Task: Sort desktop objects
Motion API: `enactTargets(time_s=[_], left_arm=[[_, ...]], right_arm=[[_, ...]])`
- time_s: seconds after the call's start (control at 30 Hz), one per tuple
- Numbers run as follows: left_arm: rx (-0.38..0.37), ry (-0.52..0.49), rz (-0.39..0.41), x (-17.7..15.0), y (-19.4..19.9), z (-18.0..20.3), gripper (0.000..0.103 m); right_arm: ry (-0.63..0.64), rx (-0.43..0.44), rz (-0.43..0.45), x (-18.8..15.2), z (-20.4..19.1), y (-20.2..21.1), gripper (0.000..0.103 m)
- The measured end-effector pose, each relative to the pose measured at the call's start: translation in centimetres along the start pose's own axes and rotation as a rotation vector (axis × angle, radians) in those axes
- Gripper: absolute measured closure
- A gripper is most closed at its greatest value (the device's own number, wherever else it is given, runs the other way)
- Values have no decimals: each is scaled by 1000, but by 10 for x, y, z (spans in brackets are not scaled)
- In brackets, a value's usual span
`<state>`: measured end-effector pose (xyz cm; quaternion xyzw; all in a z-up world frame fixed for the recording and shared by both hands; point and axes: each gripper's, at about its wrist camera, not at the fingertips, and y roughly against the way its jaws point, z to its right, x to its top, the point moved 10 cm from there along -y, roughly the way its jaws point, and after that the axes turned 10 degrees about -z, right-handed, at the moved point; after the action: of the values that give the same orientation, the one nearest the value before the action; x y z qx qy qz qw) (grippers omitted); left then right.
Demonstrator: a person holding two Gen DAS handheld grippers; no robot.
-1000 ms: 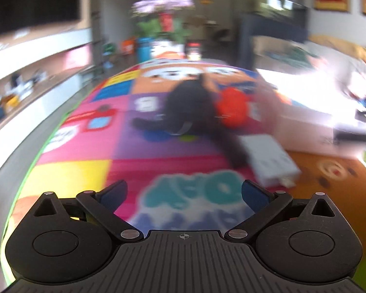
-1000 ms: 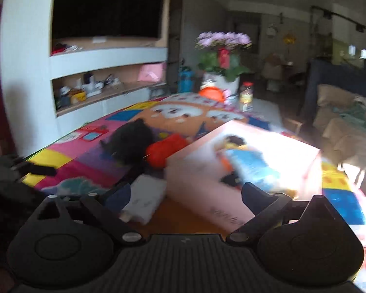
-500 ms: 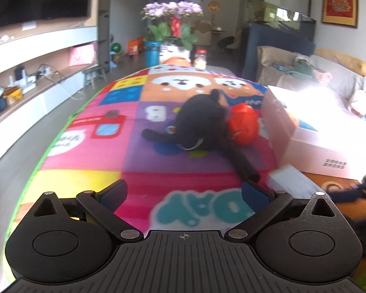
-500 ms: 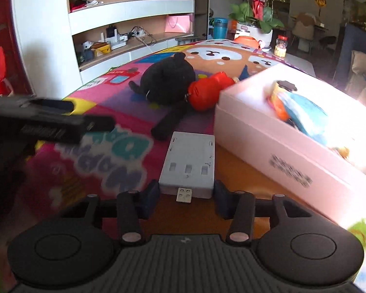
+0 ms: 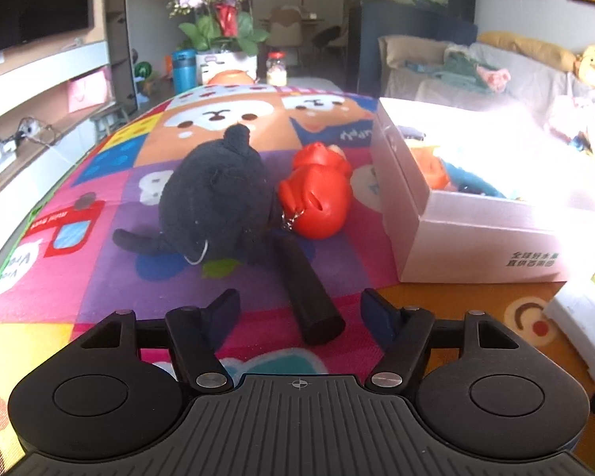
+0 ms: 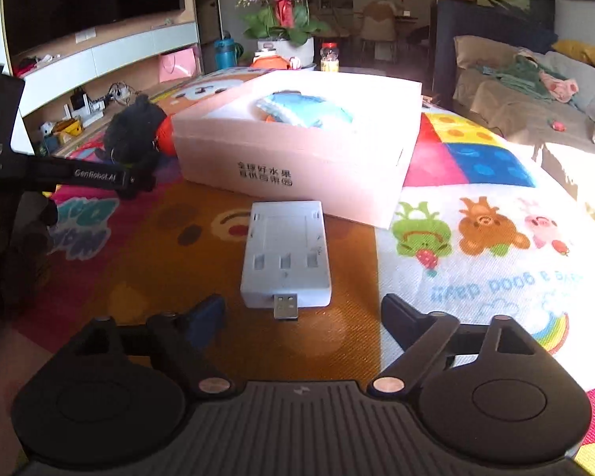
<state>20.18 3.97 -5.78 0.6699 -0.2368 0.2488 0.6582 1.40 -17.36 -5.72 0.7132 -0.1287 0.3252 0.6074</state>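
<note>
While "GenRobot.AI" marks the closing, empty left gripper point(image 6: 139, 180), the right gripper point(image 6: 301, 313) spreads.

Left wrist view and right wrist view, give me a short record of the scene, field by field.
surface: cartoon play mat
box: pale pink, open, blue toy inside
left gripper: jaws closing around black stick, not yet pressing
right gripper: jaws opening, white USB charger lies free ahead
still out: black plush, red toy
</note>
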Motion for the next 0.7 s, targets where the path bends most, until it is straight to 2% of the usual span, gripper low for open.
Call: enactTargets(time_s=[0.03, 0.1, 0.17, 0.23, 0.4, 0.6, 0.67, 0.7], left_arm=[[6, -8, 0, 0, -1, 1, 30], [3, -23, 4, -2, 1, 2, 43], [-5, -41, 2, -3, 4, 5, 64], [-17, -60, -3, -7, 9, 9, 73], [-86, -96, -12, -22, 27, 26, 73], [-253, -126, -43, -42, 50, 56, 69], [-276, -122, -47, -42, 53, 58, 54], [-281, -126, -45, -42, 54, 59, 52]], right_arm=[[-4, 10, 5, 1, 1, 0, 7], [-20, 28, -10, 4, 4, -3, 4], [-25, 35, -9, 4, 4, -1, 2], [-29, 38, -10, 3, 6, 0, 0], [-46, 31, -9, 3, 6, -3, 0], [-38, 16, -16, 3, 3, -5, 0], [-31, 7, -20, 3, 2, -6, 0], [-28, 3, -22, 3, 2, -6, 0]])
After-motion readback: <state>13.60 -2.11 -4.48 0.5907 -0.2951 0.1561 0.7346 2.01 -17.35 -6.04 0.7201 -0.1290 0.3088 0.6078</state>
